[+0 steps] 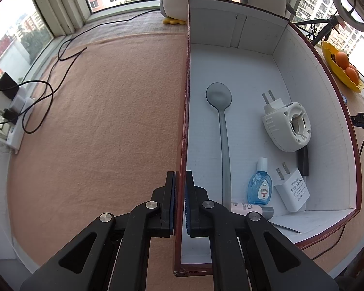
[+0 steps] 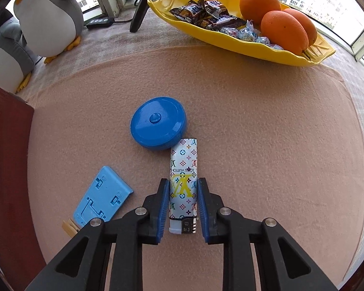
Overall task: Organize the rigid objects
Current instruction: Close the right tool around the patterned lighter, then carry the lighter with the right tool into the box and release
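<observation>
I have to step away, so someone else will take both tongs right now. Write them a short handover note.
Left tongs: shut on the box wall, steadying the box.
Right tongs: straddling the patterned lighter on the cloth; a thin gap shows at each pad, so not gripped yet.
Done: spoon, plug-in device, white charger, eye-drop bottle and a pink tube lie in the box.
Left: lighter, blue round case touching its far end, blue flat holder, and a wooden clip beside it.
</observation>
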A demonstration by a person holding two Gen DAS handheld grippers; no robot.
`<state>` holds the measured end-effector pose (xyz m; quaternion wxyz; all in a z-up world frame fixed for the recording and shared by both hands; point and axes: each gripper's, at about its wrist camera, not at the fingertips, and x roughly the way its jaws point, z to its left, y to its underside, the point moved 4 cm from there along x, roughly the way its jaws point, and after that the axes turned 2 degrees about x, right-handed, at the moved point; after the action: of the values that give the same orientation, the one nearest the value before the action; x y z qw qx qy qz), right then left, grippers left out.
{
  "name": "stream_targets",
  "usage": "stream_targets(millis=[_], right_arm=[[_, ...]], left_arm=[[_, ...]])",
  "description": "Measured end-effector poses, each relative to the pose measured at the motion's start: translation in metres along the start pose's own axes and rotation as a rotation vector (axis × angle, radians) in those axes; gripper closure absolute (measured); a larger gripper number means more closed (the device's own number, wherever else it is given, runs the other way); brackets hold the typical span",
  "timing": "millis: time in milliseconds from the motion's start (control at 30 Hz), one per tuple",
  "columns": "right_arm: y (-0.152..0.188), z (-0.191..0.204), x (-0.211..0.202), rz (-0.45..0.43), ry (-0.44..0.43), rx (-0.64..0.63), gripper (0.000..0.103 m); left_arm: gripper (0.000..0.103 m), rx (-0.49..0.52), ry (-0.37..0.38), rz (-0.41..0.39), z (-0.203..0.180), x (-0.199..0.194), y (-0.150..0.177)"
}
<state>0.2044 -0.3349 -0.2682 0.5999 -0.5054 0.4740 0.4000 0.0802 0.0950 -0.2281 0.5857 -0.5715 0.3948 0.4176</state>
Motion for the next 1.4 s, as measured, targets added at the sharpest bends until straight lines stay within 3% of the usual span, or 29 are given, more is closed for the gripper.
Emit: stream_targets(millis=[333,600,1067,1400], right_arm=[[0.024,-0.028,-0.025,-0.043,-0.053,0.052,0.082],[0.031,-0.009,-0.065,-0.12,-0.105,0.013,0.082],[0.054,0.143,-0.148,-0.275,-0.242,-0.356,0.082],[0.088,0.228,-0.154,-0.264,-0.31,-0.575,0.082]], left_arm=[[0.097,-0.001,-0.001,0.0,0.0,0.0,0.0],[0.097,-0.004,-0.003,-0.004,0.0,-0.001,-0.001],[0.097,-0.043,-0.013,-0.019,0.002,0.0,-0.002],[0.097,-0.069,-0.012,-0.032,0.004,-0.001,0.0]])
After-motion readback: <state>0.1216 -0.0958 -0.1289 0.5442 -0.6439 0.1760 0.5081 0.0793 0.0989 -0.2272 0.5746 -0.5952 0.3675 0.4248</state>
